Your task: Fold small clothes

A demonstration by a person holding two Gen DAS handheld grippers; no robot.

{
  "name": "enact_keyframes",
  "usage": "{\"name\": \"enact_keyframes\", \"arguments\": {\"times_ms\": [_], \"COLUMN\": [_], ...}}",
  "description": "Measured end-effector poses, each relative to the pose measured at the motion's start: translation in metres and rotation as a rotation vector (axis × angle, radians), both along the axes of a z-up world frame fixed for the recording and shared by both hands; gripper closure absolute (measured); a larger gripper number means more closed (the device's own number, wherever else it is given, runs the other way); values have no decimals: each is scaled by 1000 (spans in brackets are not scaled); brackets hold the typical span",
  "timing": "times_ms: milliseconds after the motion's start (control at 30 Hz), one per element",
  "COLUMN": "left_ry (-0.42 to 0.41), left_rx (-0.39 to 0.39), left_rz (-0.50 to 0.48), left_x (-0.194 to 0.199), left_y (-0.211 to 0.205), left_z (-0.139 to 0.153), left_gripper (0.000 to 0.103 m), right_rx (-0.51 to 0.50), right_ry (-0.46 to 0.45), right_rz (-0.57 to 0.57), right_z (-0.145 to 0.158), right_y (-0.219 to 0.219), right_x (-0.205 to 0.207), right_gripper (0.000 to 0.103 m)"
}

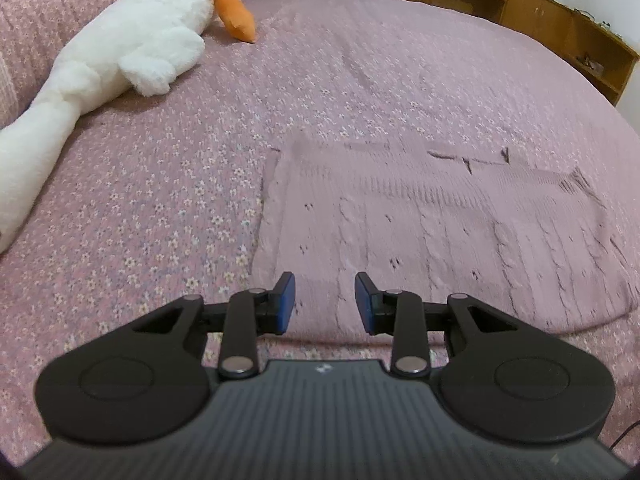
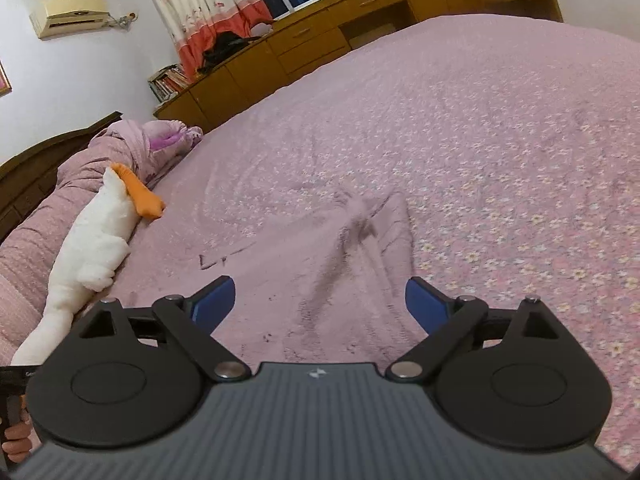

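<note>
A small pink knitted garment [image 1: 440, 236] lies folded flat on the pink flowered bedspread [image 1: 160, 208]. My left gripper [image 1: 325, 300] hovers above the garment's near edge, its blue pads [image 1: 289, 298] a short way apart with nothing between them. In the right wrist view the same garment [image 2: 320, 272] looks blurred, with a raised fold running up its middle. My right gripper [image 2: 320, 300] stands wide open over its near part, and its fingers [image 2: 424, 304] hold nothing.
A long white plush toy [image 1: 120, 52] with an orange beak [image 1: 236, 12] lies along the bed's left side by the pillows [image 2: 132, 144]. Wooden cabinets [image 2: 320, 40] line the far wall. A hand [image 2: 16, 440] shows at the lower left.
</note>
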State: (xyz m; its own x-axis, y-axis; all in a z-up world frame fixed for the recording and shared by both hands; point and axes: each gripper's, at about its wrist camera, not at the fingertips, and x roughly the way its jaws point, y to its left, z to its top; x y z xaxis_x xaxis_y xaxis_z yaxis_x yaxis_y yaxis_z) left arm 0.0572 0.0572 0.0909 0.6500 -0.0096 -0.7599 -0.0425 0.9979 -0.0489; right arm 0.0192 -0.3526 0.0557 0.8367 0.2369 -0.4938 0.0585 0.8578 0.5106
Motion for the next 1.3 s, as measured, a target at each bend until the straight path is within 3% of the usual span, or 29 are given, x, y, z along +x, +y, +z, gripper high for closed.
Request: {"name": "enact_keyframes", "arguments": {"times_ms": [333, 733, 1033, 1200, 1300], "left_ry": [33, 69, 87, 83, 86], "left_rx": [28, 60, 96, 131, 137], "left_rz": [-13, -34, -60, -58, -44], "left_x": [-19, -23, -19, -16, -13], "left_y": [-21, -41, -55, -59, -58], "left_z": [-2, -16, -24, -29, -34], "left_gripper": [68, 68, 68, 68, 68], "right_rx": [101, 197, 158, 37, 54], "right_ry": [29, 118, 209, 175, 154], "right_rz": [-97, -157, -60, -26, 8], "right_z": [-15, -50, -71, -75, -78], "right_y": [-32, -60, -35, -14, -11], "right_x": [-21, -8, 38, 51, 57], "right_gripper": [6, 5, 5, 2, 1]}}
